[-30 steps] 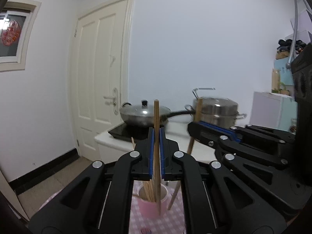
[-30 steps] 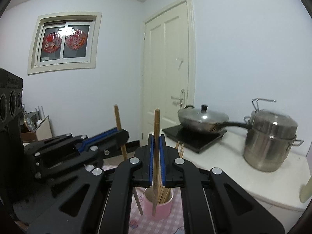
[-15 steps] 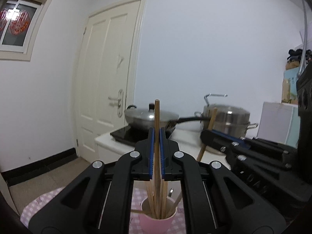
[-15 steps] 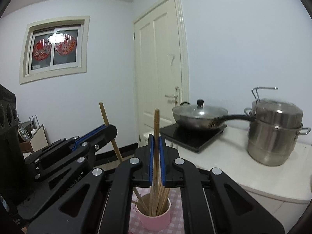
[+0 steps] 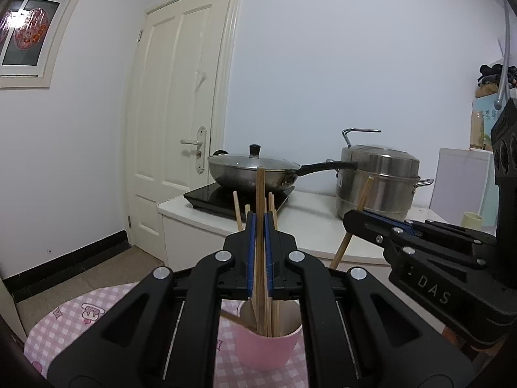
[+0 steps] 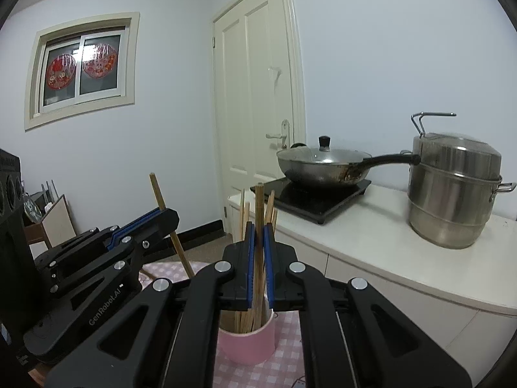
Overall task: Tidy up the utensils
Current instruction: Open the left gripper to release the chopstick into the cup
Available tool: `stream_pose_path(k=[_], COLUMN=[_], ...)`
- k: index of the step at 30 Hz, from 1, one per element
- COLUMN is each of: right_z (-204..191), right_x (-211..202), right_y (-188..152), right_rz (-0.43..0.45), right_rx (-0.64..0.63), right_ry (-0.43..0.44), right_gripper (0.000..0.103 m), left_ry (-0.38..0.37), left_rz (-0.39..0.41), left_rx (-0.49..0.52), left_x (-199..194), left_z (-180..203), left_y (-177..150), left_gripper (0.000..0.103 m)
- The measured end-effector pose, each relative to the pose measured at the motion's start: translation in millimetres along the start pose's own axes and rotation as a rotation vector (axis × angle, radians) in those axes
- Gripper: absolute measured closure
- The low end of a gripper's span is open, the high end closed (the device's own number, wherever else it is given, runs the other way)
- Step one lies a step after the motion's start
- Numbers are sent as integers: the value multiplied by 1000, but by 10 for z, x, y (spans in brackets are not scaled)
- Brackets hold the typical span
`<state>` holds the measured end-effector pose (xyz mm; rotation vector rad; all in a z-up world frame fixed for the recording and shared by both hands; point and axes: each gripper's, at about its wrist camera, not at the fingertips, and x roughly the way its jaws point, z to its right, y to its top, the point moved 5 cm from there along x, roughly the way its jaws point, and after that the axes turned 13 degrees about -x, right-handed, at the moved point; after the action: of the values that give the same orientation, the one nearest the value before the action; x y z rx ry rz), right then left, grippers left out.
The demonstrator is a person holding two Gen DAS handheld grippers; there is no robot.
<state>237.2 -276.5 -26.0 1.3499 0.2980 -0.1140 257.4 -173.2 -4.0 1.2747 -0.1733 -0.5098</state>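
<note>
A pink cup stands on a pink checked tablecloth and holds several wooden chopsticks. My left gripper is shut on one upright chopstick whose lower end sits inside the cup. My right gripper is shut on another upright chopstick, its lower end also in the cup. Each gripper shows in the other's view: the right one at the right, the left one at the left.
A white counter behind the table carries a black induction hob with a lidded wok and a steel steamer pot. A cream door and a window are on the walls.
Both grippers have lowered their chopsticks, so the lower ends went from above the cup down into it. The cup now sits closer and larger in both views.
</note>
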Motion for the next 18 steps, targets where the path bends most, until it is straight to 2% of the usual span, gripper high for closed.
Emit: stream_pose_path(k=[5, 18], right_z=[-13, -54], right_x=[42, 26], right_y=[-88, -214], right_rz=[-24, -51], right_rx=[2, 37], right_ry=[8, 37], right_gripper=[99, 97], left_ry=[-3, 3], left_rz=[-17, -55], left_rx=[-28, -26], left_x=[-4, -87], left_z=[-67, -75], left_y=[-26, -71], left_gripper=[97, 96])
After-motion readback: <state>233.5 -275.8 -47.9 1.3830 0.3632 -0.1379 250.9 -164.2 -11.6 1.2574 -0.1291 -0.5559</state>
